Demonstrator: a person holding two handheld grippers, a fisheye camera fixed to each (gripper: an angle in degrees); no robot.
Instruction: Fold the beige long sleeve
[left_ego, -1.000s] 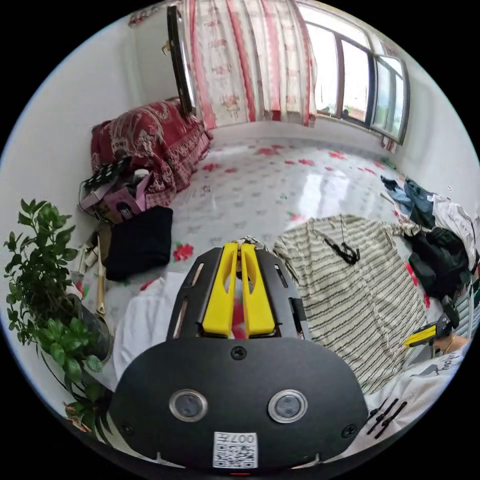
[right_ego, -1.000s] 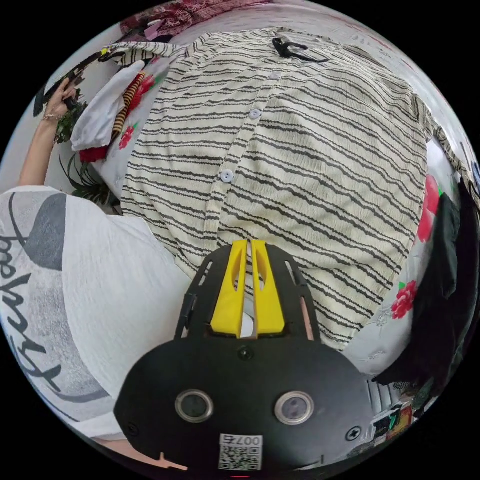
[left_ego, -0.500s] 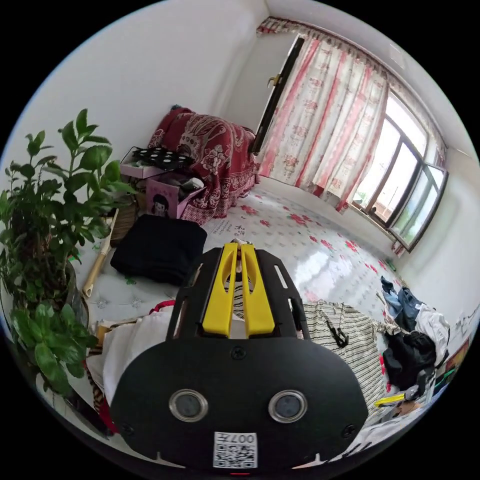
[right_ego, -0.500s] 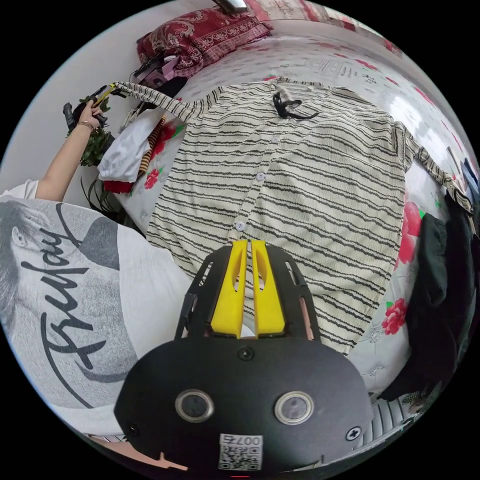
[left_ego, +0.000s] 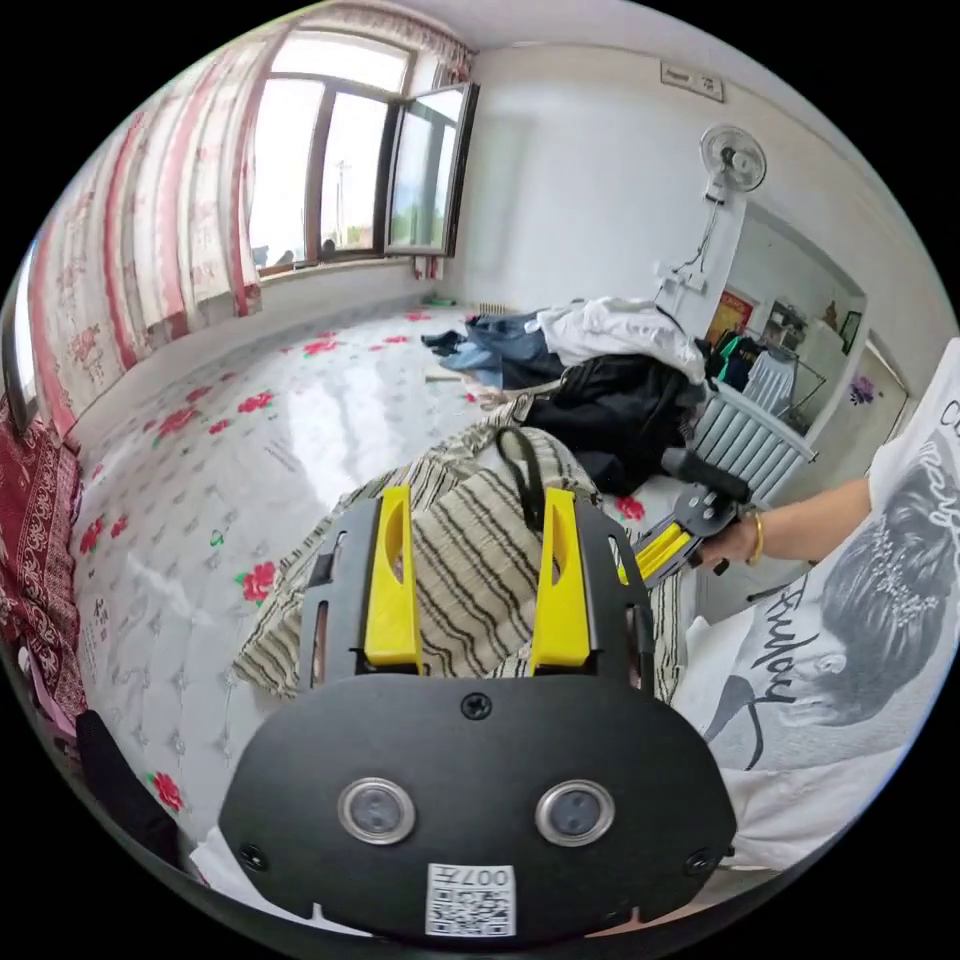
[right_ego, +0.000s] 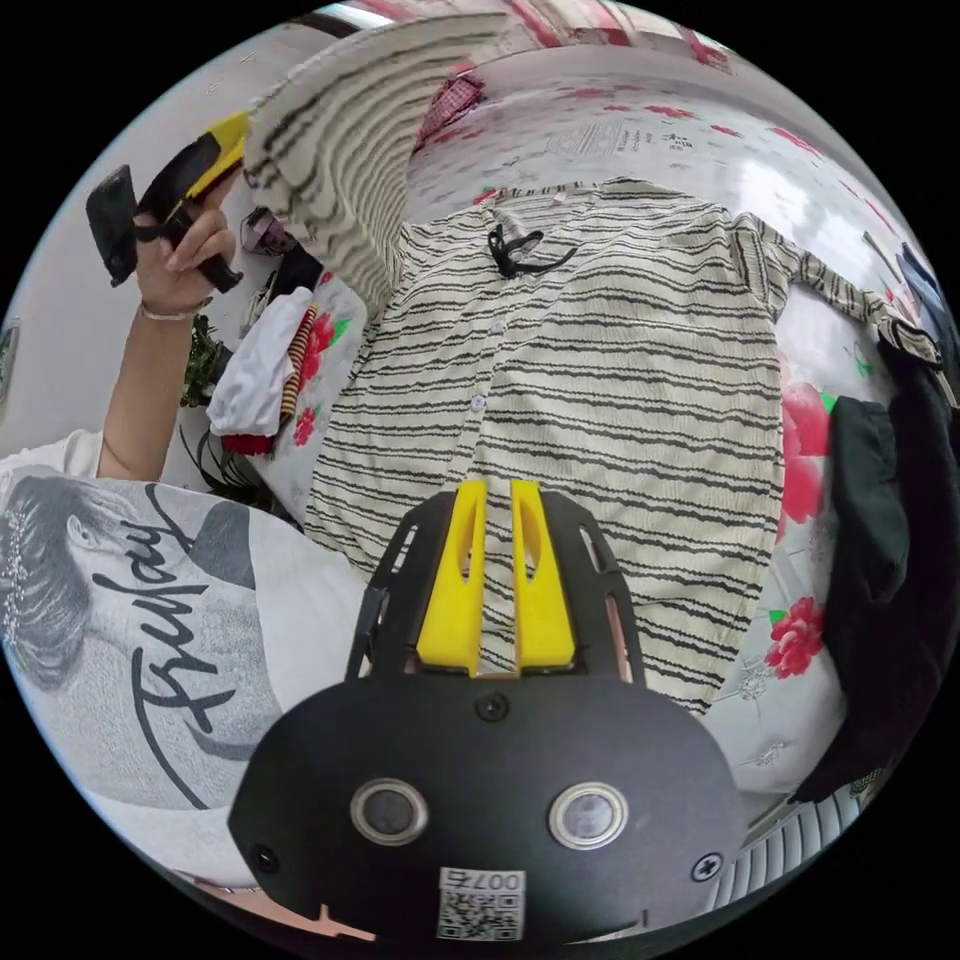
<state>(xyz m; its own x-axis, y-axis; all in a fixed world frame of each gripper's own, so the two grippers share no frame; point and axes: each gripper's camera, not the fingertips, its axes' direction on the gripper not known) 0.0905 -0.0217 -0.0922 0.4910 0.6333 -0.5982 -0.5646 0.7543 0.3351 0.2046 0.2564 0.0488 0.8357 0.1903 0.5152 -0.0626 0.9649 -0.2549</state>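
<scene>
The beige long-sleeve shirt (right_ego: 620, 400) with dark wavy stripes lies spread flat, buttons up, on the flowered surface. Its left sleeve (right_ego: 340, 130) is raised in the air, blurred, right beside my left gripper (right_ego: 225, 150), which a hand holds high. In the left gripper view that gripper (left_ego: 478, 495) is open, its jaws wide apart, with striped cloth (left_ego: 480, 570) seen beyond them. My right gripper (right_ego: 497, 487) is shut, tips over the shirt's lower front near the hem. The same gripper (left_ego: 650, 558) shows at the shirt's edge. The other sleeve (right_ego: 850, 300) trails off to the right.
A heap of dark and white clothes (left_ego: 600, 370) lies past the shirt, and a black garment (right_ego: 880, 520) is at its right. Folded white and striped items (right_ego: 260, 370) sit by a plant (right_ego: 205, 360). The person's printed white top (right_ego: 130, 620) is close on the left.
The left gripper has lifted the sleeve up off the surface, swung round toward the shirt and opened its jaws. The right gripper stays shut over the lower front.
</scene>
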